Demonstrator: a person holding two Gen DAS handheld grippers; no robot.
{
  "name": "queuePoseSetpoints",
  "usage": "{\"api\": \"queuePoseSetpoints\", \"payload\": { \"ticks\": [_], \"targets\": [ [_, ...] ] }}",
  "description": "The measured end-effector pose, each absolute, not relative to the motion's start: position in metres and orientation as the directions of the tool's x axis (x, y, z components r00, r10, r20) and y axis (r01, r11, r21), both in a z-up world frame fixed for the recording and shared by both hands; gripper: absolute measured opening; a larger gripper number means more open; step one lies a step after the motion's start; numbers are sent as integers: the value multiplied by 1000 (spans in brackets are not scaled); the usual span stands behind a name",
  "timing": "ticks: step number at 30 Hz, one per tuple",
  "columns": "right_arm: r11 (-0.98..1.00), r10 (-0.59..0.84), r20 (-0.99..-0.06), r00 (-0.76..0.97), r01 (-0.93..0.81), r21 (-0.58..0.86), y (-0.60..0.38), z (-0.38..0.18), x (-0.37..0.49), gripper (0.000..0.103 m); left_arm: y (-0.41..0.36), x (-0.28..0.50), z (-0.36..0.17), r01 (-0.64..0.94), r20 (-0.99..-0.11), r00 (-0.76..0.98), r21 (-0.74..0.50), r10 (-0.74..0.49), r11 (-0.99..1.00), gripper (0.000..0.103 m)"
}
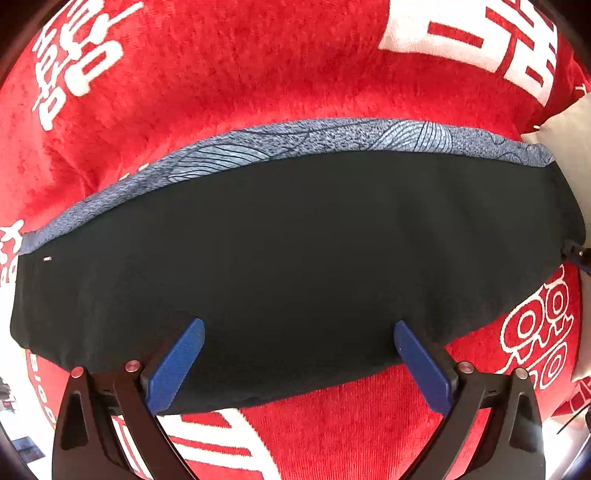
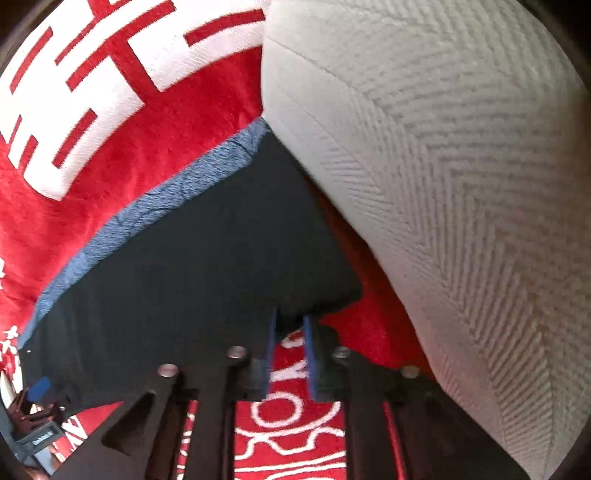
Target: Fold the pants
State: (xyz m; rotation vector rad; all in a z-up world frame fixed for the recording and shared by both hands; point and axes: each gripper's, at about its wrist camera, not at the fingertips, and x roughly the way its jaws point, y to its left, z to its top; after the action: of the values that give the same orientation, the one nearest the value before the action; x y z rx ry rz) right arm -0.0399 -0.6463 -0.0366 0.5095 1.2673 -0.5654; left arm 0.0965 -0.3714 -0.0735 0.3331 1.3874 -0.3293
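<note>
**Right clamped on pants corner, left open**

Left gripper (image 1: 299, 341) jaws spread wide, hovering over the folded pants (image 1: 295, 258). Right gripper (image 2: 290, 325) pinched on the pants' near corner. Blue patterned strip (image 1: 332, 138) along far edge. Red blanket (image 1: 240, 66) underneath; grey cushion (image 2: 443, 147) right of the right gripper.

A red plush blanket (image 1: 258, 74) with white lettering is being seen spread beyond and beneath the jaws in the left wrist view. White block characters (image 1: 476, 33) are being shown far ahead and to the right of the jaws. In the right wrist view, a pale herringbone-woven cushion (image 2: 461, 166) is being pictured ahead and to the right of the jaws, lying on the red blanket (image 2: 129, 155).
</note>
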Motion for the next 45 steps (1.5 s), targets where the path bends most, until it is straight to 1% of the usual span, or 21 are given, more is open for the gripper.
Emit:
{"api": "queuePoseSetpoints", "payload": {
  "ticks": [1,3,5,7,8,12,15,18,20,24,30,34,39,40,41,43,45],
  "targets": [
    [769,-125,-973,196,638,30,-644,-32,-40,31,-369,95,-69,416,-986,161,40,-31,909,103],
    [776,-132,-971,199,631,24,-639,-23,-44,40,-361,90,-61,411,-986,168,46,-26,910,103],
    [780,-54,-970,236,617,107,-635,-16,-51,40,-343,91,-52,395,-984,174,48,-24,918,103],
    [774,92,-957,274,586,242,-617,-14,-55,40,-322,92,-44,360,-983,181,61,-6,931,103],
    [769,140,-949,282,573,284,-609,-15,-55,40,-310,93,-41,336,-983,181,70,8,939,103],
    [734,365,-883,294,492,467,-540,-31,-41,40,-264,100,-34,247,-982,179,98,54,964,103],
    [717,466,-837,286,433,547,-482,-43,-19,40,-231,105,-34,198,-980,176,122,88,972,103],
    [655,560,-778,284,424,626,-430,-63,6,40,-206,112,-36,171,-979,181,128,96,977,103],
    [628,597,-750,285,416,658,-401,-73,22,40,-189,119,-42,166,-979,184,122,91,978,103],
    [591,625,-721,301,421,688,-364,-85,31,40,-155,138,-67,165,-984,167,95,67,982,103],
    [578,614,-724,315,444,684,-326,-100,45,40,-123,139,-75,211,-986,167,54,19,976,103],
    [573,594,-732,333,463,676,-324,-100,41,40,-114,141,-78,221,-987,161,30,-7,975,103],
    [489,597,-702,389,518,702,-332,-109,39,39,-108,151,-82,206,-987,154,1,-32,979,103],
    [476,597,-700,392,529,702,-332,-110,41,19,-104,157,-82,210,-986,161,-1,-36,978,103],
    [493,575,-721,386,540,682,-333,-107,43,9,-104,160,-78,220,-984,173,-3,-42,975,103],
    [539,545,-740,394,512,669,-331,-91,45,9,-104,165,-73,243,-982,184,-4,-50,970,103],
    [616,505,-775,379,471,632,-321,-73,43,9,-107,164,-77,289,-987,153,-10,-56,957,103]
  ]
}}
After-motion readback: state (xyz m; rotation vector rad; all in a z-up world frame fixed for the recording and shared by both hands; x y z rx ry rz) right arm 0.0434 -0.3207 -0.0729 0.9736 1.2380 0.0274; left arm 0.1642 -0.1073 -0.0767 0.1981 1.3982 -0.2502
